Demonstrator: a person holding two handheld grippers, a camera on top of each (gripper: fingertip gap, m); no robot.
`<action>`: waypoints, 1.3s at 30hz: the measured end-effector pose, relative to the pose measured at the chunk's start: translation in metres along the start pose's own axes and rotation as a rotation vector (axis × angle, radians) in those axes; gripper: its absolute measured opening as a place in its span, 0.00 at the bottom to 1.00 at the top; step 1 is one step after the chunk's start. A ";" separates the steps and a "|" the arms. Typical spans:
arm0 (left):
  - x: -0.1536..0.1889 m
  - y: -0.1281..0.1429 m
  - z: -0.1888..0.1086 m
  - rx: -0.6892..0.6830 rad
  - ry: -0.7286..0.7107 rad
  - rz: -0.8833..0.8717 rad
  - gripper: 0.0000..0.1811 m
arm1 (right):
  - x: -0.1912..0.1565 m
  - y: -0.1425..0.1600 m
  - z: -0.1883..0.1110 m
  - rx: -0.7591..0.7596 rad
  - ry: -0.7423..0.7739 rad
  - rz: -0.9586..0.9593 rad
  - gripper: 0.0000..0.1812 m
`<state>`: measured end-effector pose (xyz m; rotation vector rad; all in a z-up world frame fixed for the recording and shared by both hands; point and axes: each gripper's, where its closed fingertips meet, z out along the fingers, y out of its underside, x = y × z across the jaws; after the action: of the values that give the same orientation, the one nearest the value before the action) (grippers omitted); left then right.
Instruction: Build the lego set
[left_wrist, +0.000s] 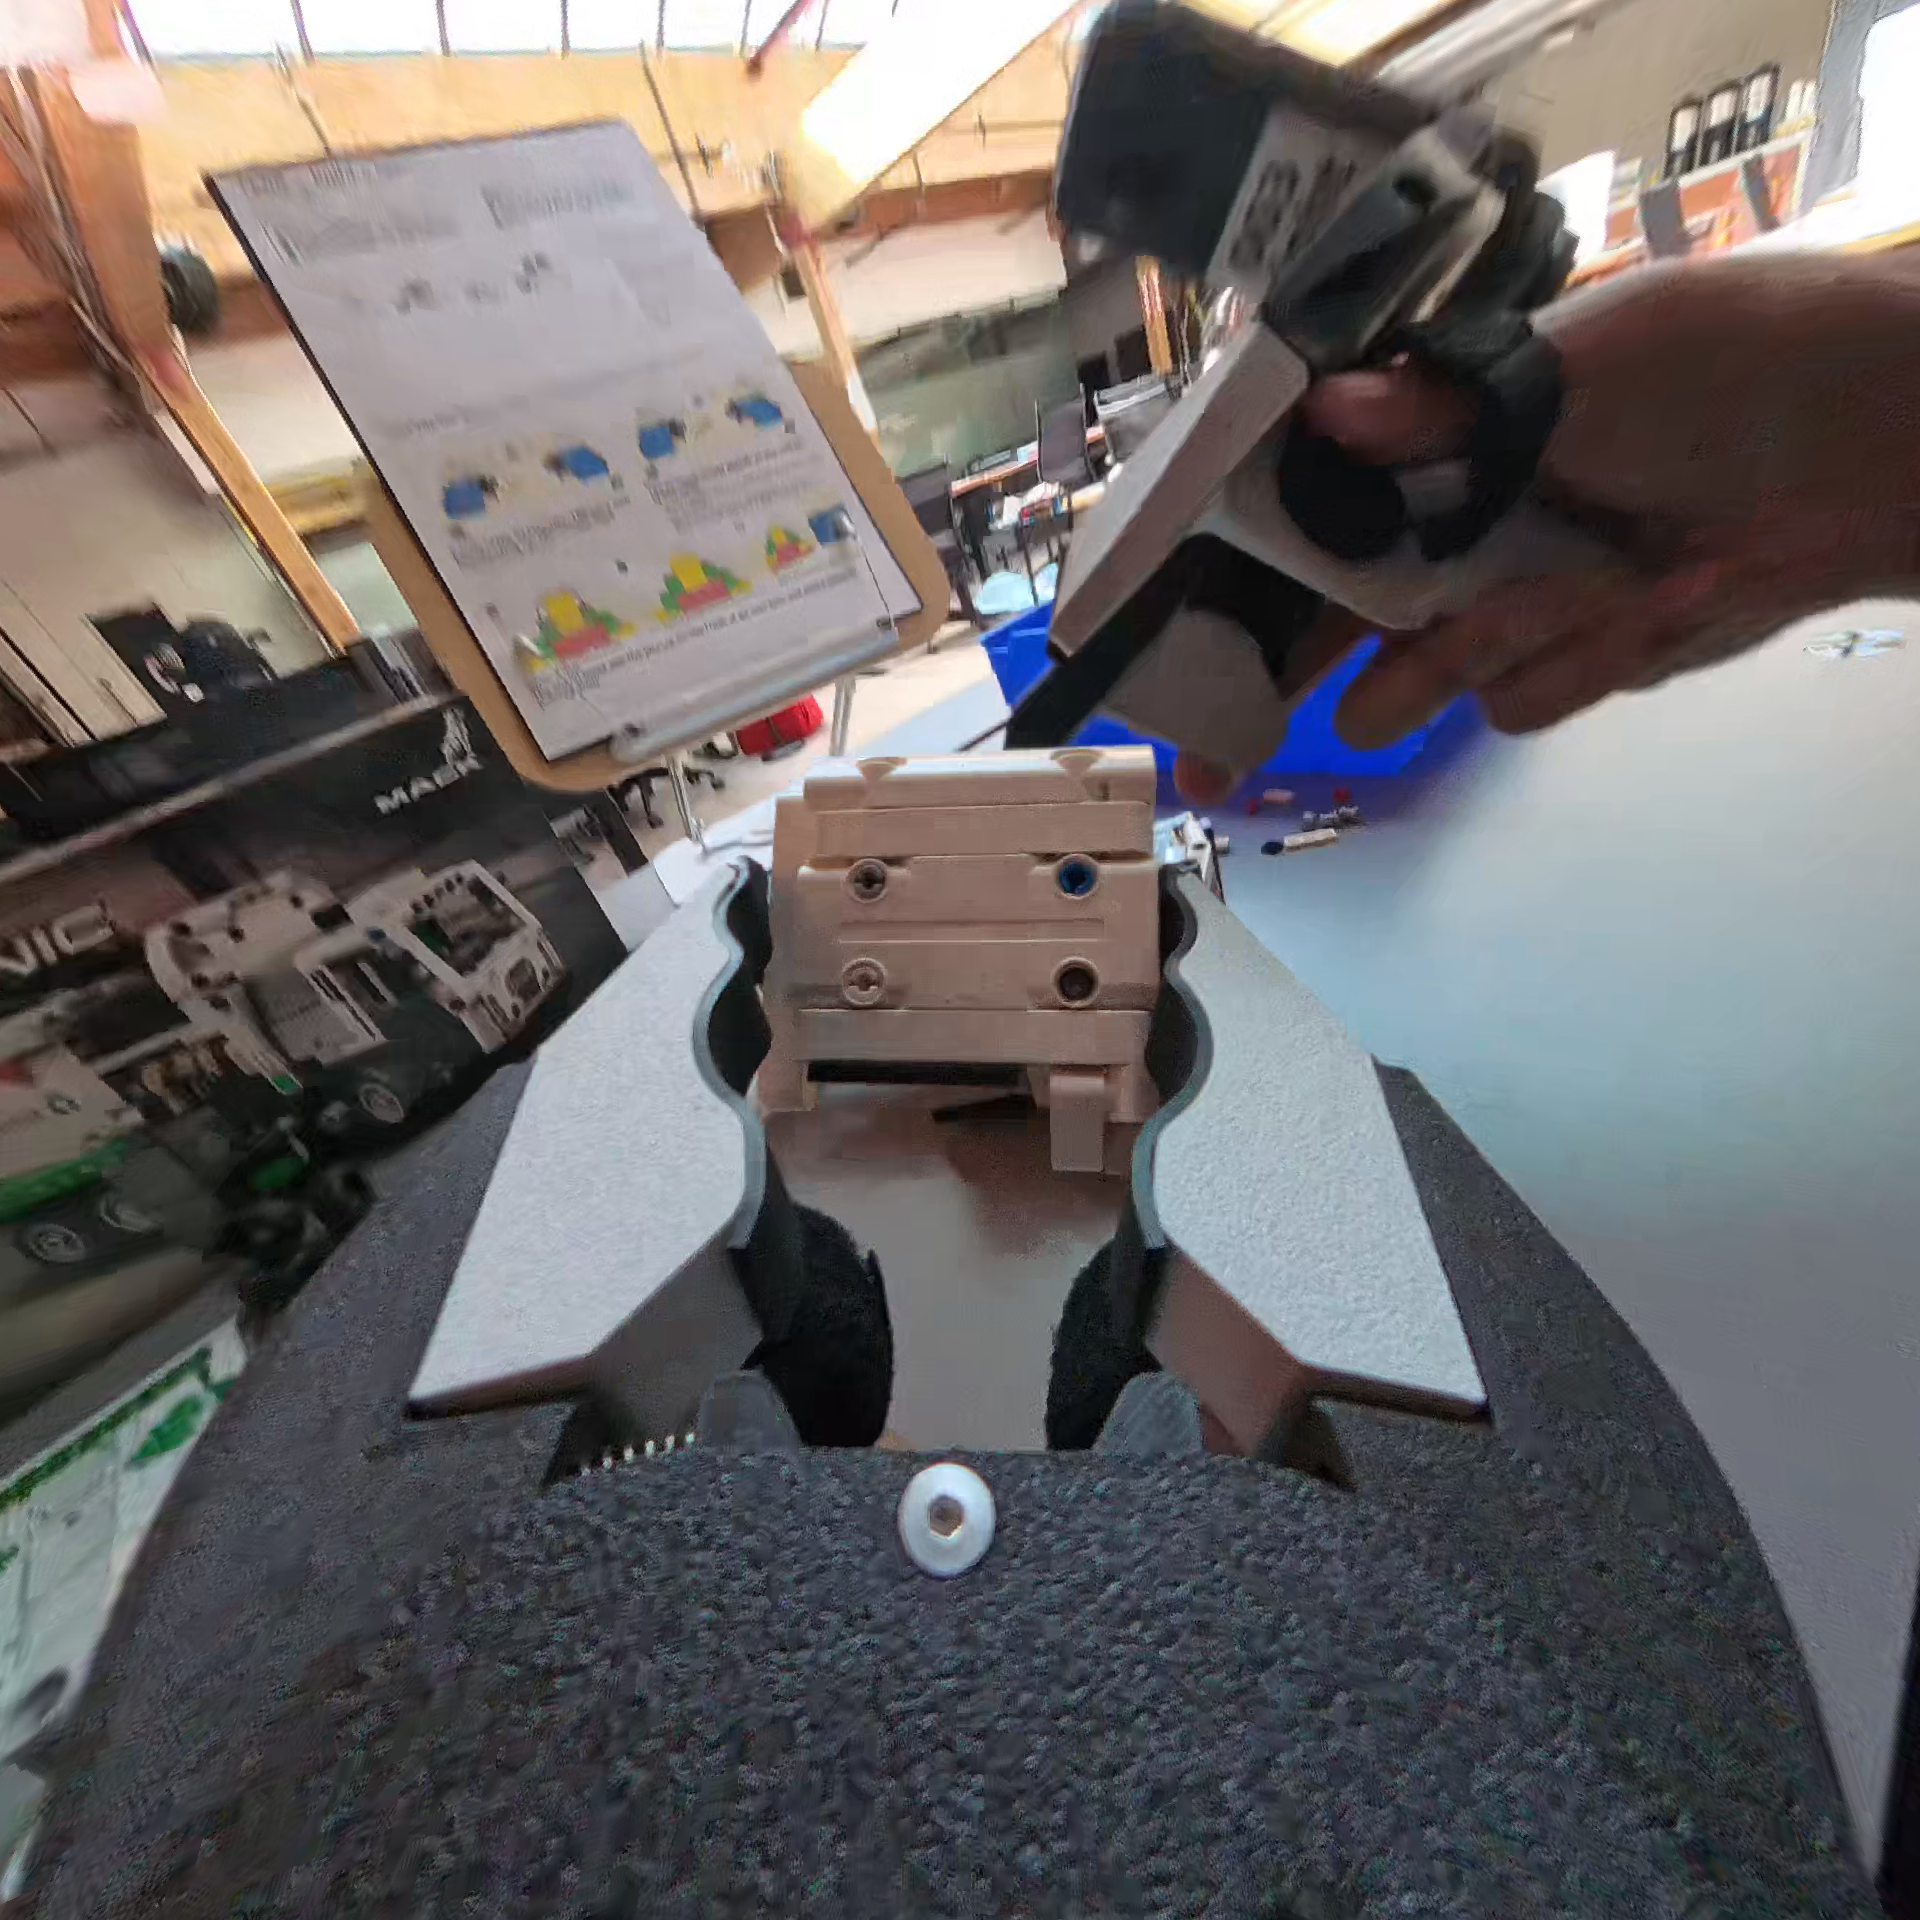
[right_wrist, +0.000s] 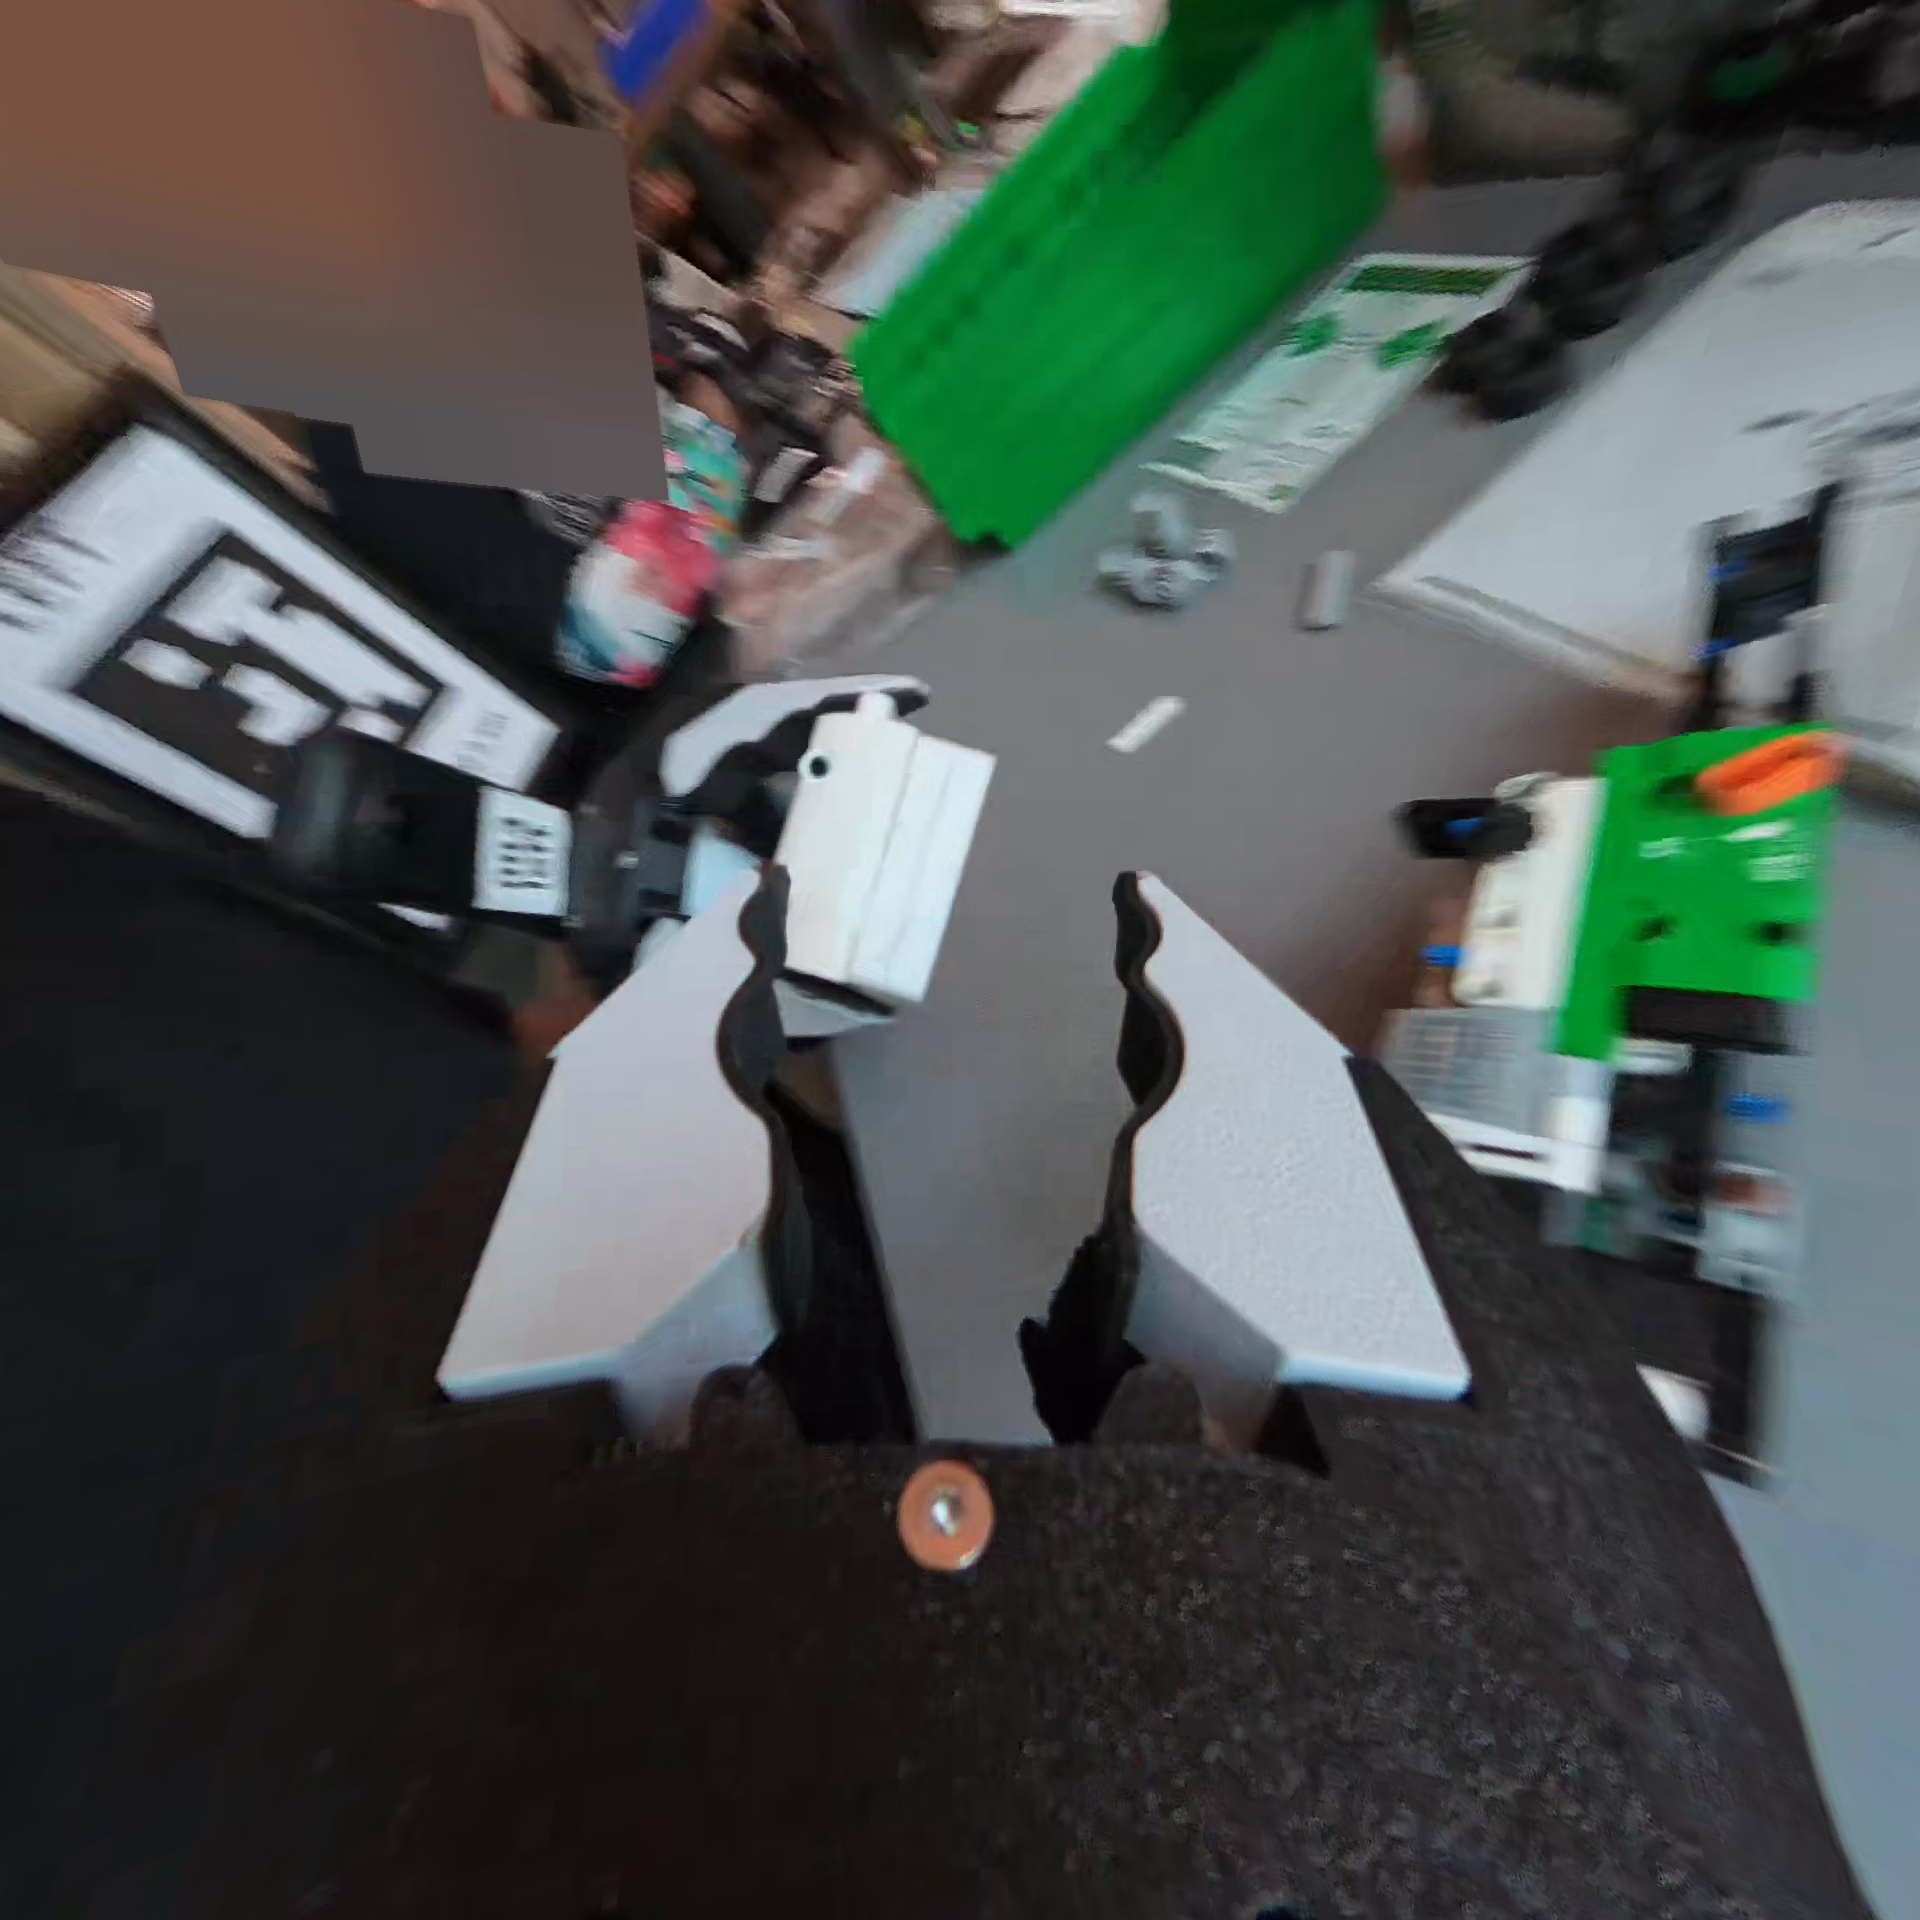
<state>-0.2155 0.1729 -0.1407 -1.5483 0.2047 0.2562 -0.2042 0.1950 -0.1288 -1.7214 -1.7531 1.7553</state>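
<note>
My left gripper (left_wrist: 961, 899) is shut on a white lego assembly (left_wrist: 977, 821), a stacked block with pin holes on its face, held above the grey table. My right gripper (left_wrist: 1127, 717), held by a hand, hangs just above and behind the assembly's top edge. In the right wrist view my right gripper (right_wrist: 945, 894) is open and empty. The same white assembly (right_wrist: 883, 862) sits just beyond its left fingertip, with one finger (right_wrist: 769, 727) of the left gripper behind it.
An instruction board (left_wrist: 561, 416) stands at the back left, beside a lego box (left_wrist: 260, 987). A blue bin (left_wrist: 1351, 707) and loose pieces (left_wrist: 1309, 821) lie behind. A green bin (right_wrist: 1122, 270), a booklet (right_wrist: 1309, 395), grey parts (right_wrist: 1164, 561) and a green-and-white model (right_wrist: 1704, 883) are on the table. Both grippers' tips are close together, under 4 cm apart.
</note>
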 end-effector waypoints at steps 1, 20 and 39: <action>0.001 -0.007 -0.002 0.045 -0.009 0.029 0.40 | -0.013 0.008 0.006 0.022 -0.127 0.090 0.36; 0.030 -0.019 -0.008 0.021 0.228 0.166 0.34 | -0.028 0.024 0.011 0.140 -0.583 0.518 0.03; 0.008 0.018 0.003 -0.116 0.174 -0.099 0.35 | -0.006 0.001 -0.009 0.186 -0.244 0.190 0.14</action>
<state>-0.2135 0.1760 -0.1603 -1.6919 0.2525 0.0553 -0.1951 0.1957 -0.1238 -1.7051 -1.4880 2.2142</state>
